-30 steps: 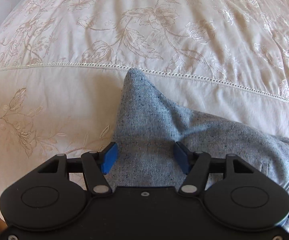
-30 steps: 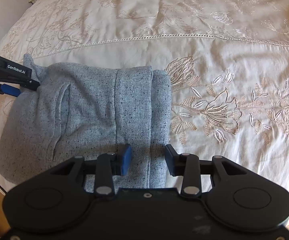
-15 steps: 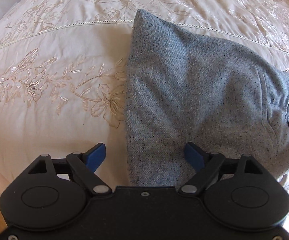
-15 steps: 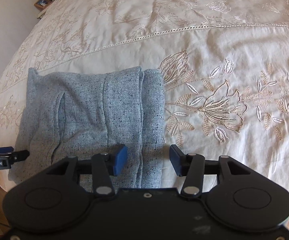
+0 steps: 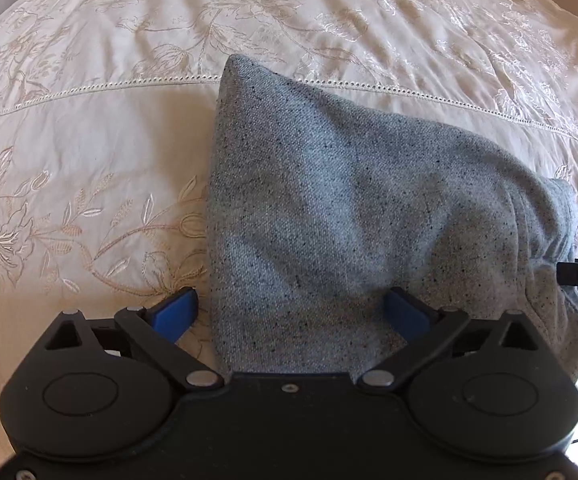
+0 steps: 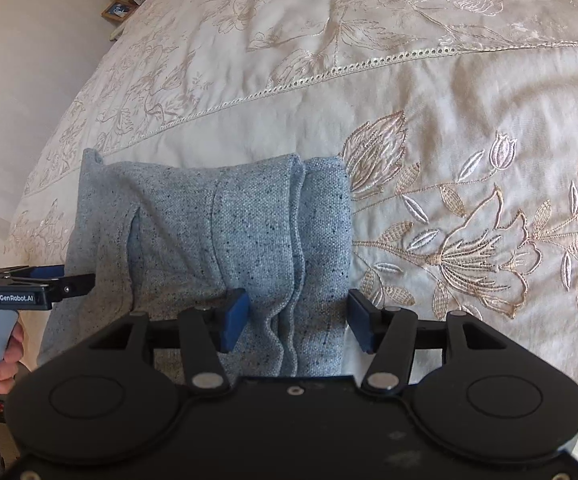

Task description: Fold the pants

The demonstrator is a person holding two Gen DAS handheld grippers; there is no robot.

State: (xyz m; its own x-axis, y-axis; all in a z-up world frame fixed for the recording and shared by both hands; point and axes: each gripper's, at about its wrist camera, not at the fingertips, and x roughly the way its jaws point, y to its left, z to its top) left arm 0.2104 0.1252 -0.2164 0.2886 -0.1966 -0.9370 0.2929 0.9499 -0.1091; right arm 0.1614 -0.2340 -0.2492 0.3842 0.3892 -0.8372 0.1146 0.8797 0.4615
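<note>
Your left gripper [image 5: 291,312] and right gripper [image 6: 297,318] have just been opening and came lower, and both now stand spread over the pants [image 5: 349,220], pads not pressing. The pants lie folded near the bed [image 6: 469,100] front edge, probably released so the fold stays flat.

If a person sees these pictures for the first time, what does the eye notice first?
First, the folded grey-blue pants lying on the cream embroidered bedspread near its edge. Next, the blue fingers of the left gripper and those of the right gripper, spread wide over the cloth without pinching it.
</note>
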